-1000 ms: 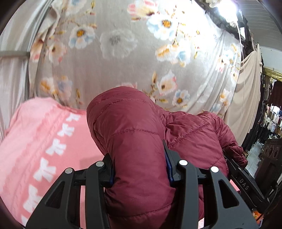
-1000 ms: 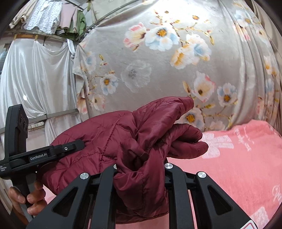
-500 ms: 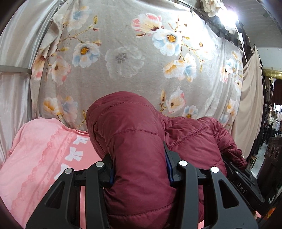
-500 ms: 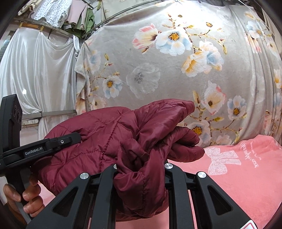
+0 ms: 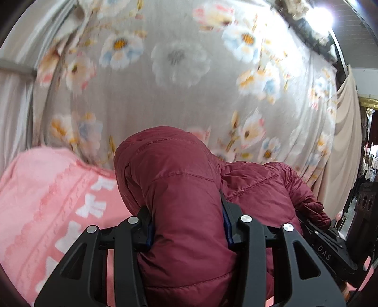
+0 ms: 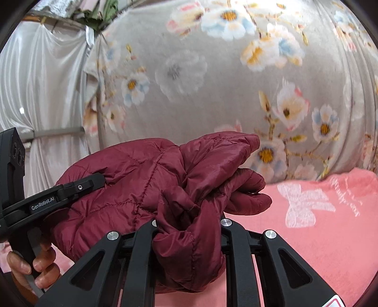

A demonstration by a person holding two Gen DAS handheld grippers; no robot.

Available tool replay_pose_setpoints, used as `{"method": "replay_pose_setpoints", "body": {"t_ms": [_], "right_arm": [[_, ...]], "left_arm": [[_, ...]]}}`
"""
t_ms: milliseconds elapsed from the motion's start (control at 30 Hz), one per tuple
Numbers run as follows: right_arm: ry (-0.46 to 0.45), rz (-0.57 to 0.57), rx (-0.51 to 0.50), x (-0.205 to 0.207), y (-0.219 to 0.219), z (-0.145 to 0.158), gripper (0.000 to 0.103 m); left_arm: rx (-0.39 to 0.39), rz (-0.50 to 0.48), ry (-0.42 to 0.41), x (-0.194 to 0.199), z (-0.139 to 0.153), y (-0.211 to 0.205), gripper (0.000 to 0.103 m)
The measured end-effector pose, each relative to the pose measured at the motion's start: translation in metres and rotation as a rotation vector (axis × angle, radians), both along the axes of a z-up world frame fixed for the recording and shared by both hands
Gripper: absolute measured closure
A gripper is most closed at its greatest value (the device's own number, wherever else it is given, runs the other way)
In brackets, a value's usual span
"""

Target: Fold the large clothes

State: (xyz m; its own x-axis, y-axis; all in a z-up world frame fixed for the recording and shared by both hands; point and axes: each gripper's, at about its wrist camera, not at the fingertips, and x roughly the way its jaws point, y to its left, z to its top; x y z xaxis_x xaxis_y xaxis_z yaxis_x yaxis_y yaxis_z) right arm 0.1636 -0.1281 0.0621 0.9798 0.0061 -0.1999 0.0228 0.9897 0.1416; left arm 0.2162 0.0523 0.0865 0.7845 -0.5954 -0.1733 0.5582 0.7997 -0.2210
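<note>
In the left wrist view, the left gripper (image 5: 186,224) is clenching a thick fold of the maroon jacket (image 5: 179,189) above the pink blanket (image 5: 47,193), with a bright lamp (image 5: 321,14) glaring overhead. In the right wrist view, the right gripper (image 6: 189,226) is grasping the bunched jacket too, and the person's hand (image 6: 33,264) is showing by the floral curtain (image 6: 212,89).

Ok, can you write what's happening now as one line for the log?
left hand-held gripper: shut on puffy jacket | right hand-held gripper: shut on puffy jacket | jacket bunched above pink blanket

Count: one maroon quilted jacket (image 5: 184,189), one pink blanket (image 5: 47,189) under it, one grey floral blanket (image 5: 165,99) hanging behind. My two grippers, left (image 5: 186,226) and right (image 6: 189,226), both clamp the jacket.
</note>
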Motion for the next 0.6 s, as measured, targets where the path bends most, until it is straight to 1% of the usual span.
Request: {"method": "replay_pose_setpoints", "body": {"t_ms": [133, 233, 333, 400, 433, 467, 500, 533, 567, 600], "right_arm": [[0.099, -0.015, -0.022, 0.029, -0.001, -0.046, 0.088], [0.163, -0.009, -0.022, 0.041, -0.001, -0.075, 0.088], [0.240, -0.001, -0.033, 0.047, 0.001, -0.103, 0.088], [0.304, 0.005, -0.027, 0.048, 0.000, -0.118, 0.088], [0.339, 0.011, 0.001, 0.049, -0.003, -0.122, 0.088], [0.361, 0.022, 0.033, 0.048, -0.007, -0.124, 0.086], [0.385, 0.030, 0.058, 0.048, -0.009, -0.126, 0.085], [0.424, 0.039, 0.080, 0.049, -0.010, -0.130, 0.080], [0.450, 0.041, 0.094, 0.048, -0.011, -0.134, 0.077], [0.473, 0.040, 0.115, 0.046, -0.012, -0.136, 0.075]], "left_arm": [[0.048, 0.012, 0.067, 0.027, -0.048, -0.012, 0.062], [0.082, 0.018, 0.119, 0.039, -0.078, -0.015, 0.062], [0.116, 0.027, 0.163, 0.045, -0.100, -0.015, 0.061], [0.160, 0.038, 0.198, 0.044, -0.114, -0.014, 0.060], [0.183, 0.044, 0.217, 0.043, -0.119, -0.013, 0.058], [0.204, 0.051, 0.250, 0.041, -0.126, -0.010, 0.054], [0.210, 0.051, 0.267, 0.040, -0.129, -0.007, 0.051], [0.217, 0.057, 0.288, 0.038, -0.133, -0.004, 0.046], [0.227, 0.065, 0.326, 0.036, -0.138, 0.000, 0.041], [0.230, 0.066, 0.351, 0.034, -0.142, 0.004, 0.039]]}}
